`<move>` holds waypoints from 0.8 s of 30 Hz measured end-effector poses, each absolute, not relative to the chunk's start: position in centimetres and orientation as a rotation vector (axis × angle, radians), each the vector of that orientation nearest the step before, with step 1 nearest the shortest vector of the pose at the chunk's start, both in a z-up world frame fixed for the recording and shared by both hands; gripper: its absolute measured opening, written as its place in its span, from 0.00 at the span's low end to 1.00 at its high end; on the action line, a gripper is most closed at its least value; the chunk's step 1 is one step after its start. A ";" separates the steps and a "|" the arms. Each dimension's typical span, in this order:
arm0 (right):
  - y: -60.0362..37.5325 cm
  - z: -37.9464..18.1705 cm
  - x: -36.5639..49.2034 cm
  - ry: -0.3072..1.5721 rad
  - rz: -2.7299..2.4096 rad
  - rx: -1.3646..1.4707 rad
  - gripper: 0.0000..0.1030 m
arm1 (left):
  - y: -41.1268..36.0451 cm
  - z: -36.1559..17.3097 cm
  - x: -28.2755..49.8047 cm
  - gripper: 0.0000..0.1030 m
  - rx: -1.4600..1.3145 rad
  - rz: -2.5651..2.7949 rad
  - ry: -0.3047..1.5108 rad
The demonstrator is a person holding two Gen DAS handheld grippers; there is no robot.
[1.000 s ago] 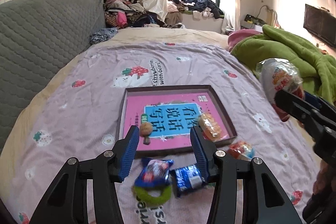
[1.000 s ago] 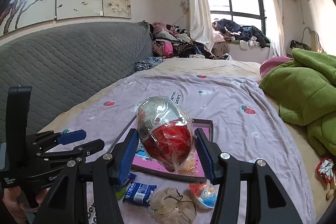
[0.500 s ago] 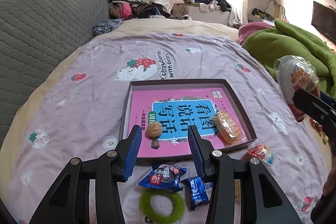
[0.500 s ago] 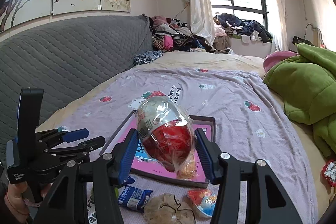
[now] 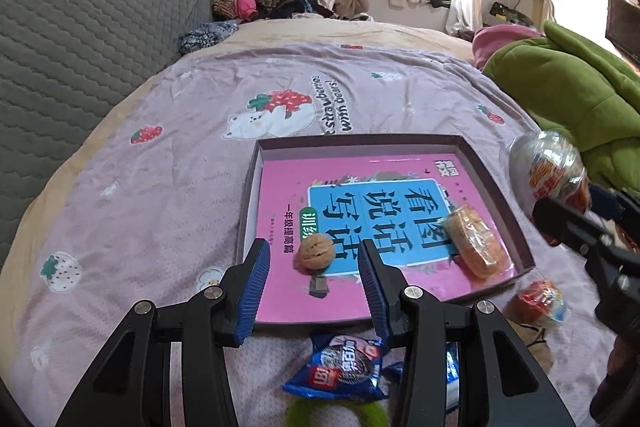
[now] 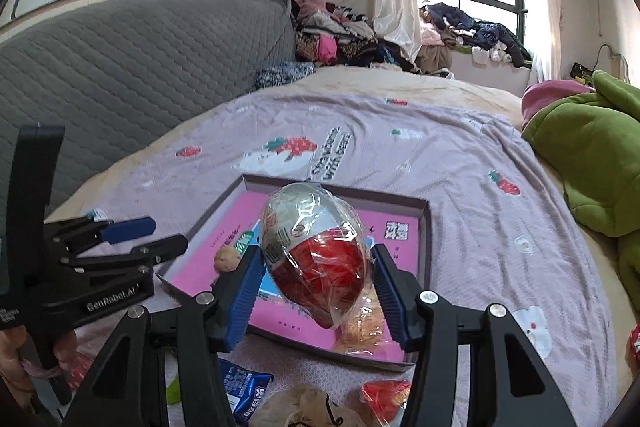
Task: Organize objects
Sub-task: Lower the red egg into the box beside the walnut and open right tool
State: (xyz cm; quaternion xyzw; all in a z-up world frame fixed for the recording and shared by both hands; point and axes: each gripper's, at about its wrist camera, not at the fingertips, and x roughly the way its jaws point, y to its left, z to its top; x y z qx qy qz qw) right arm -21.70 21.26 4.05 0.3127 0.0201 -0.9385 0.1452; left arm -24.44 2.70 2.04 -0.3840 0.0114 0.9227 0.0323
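Note:
A shallow box [image 5: 496, 187] with a pink book inside lies on the lilac bedspread; it also shows in the right wrist view [image 6: 425, 223]. In it sit a walnut [image 5: 314, 255] and a wrapped orange cake [image 5: 476, 241]. My left gripper [image 5: 314, 291] is open and empty, hovering over the box's near edge, with the walnut between its fingers. My right gripper [image 6: 318, 281] is shut on a large foil-wrapped red and white egg [image 6: 316, 255], held above the box's near side. The egg also shows at the right in the left wrist view [image 5: 550, 167].
On the bedspread in front of the box lie a blue cookie packet [image 5: 340, 367], a green ring [image 5: 336, 415], a small red wrapped egg [image 5: 536, 303] and a tan pouch [image 6: 304, 407]. A green blanket [image 5: 568, 91] is at the right. A grey headboard [image 5: 80, 39] is at the left.
Both grippers have moved forward and up toward the box. The right gripper still holds the egg, now over the box's near side. The left gripper stays open.

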 end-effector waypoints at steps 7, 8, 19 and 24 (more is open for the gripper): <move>19.5 1.4 -23.8 0.078 -2.650 1.016 0.53 | 2.0 0.4 -26.0 0.46 -1.205 2.832 0.039; 19.1 0.9 -24.4 0.090 -2.642 1.048 0.53 | 1.9 0.1 -26.3 0.46 -1.214 2.828 0.043; 16.3 -2.6 -28.3 0.169 -2.586 1.233 0.53 | 1.1 -2.5 -28.5 0.46 -1.259 2.781 0.032; 15.7 -4.4 -29.7 0.214 -2.567 1.333 0.53 | 1.1 -3.5 -29.2 0.46 -1.279 2.765 0.031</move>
